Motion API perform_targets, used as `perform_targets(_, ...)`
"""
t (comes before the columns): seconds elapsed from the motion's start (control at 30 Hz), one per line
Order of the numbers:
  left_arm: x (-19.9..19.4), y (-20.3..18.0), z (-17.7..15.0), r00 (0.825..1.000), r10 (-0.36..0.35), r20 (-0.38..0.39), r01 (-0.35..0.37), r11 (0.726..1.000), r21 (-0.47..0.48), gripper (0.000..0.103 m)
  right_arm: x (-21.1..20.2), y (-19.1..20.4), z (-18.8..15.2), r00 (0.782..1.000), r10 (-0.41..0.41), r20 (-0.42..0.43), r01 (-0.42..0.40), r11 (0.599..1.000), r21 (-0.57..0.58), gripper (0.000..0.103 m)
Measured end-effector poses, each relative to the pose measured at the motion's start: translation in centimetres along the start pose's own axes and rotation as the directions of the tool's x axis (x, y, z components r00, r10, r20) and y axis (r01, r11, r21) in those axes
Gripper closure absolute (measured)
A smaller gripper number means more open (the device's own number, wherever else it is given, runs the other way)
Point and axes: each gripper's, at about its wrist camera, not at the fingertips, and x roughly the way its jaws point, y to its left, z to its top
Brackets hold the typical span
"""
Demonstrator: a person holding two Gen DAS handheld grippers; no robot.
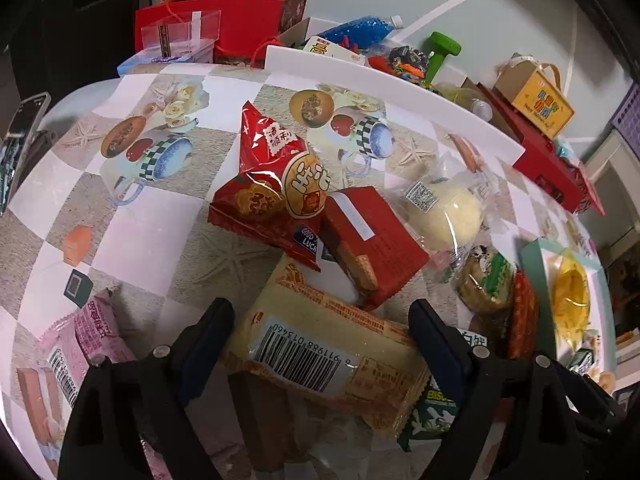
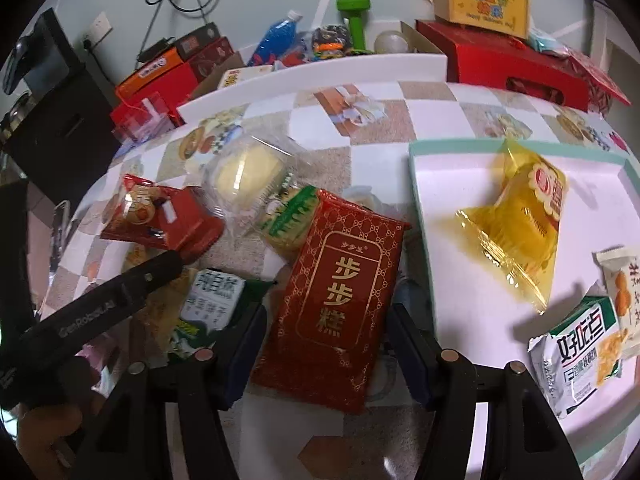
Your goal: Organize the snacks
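1. My left claw [image 1: 320, 344] stands wide over the counter [image 1: 132, 248], its two fingers either side of a pale yellow wafer pack [image 1: 320, 344] that lies barcode-up; I cannot tell whether the pads touch it.
2. Just ahead of that claw a red biscuit box [image 1: 372, 236] lies tilted, and a red puffed snack bag [image 1: 276, 184] leans on the box's left edge.
3. Ahead and to the right of it sits a clear-wrapped pale bun [image 1: 448, 212], with a green-labelled round cookie pack [image 1: 488, 280] nearer in on the right.
4. To the left of the left claw, near its finger, lies a pink snack pack [image 1: 96, 328].
5. My right claw [image 2: 326, 336] is also spread wide, its fingers flanking the near end of a dark red cake pack with gold lettering [image 2: 336, 296]; contact is unclear.
6. Right of the right claw is a white tray with a mint rim [image 2: 424, 216], holding a yellow wrapped cake [image 2: 520, 224], a white-and-green cracker pack [image 2: 576, 352] and a cream packet [image 2: 624, 292] at its right edge.
7. Left of the right claw, the left tool's black finger [image 2: 132, 284] reaches over a green biscuit pack [image 2: 212, 300].
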Motion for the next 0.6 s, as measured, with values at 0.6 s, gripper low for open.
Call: perform_targets(0.6, 0.6, -0.8, -0.3, 0.995, 0.098, 0.008, -0.098, 0.993, 0.072, 0.018, 1.0, 0.6, 0.0, 0.997, -0.069, 0.028, 0.069, 0.997, -0.026, 0.046)
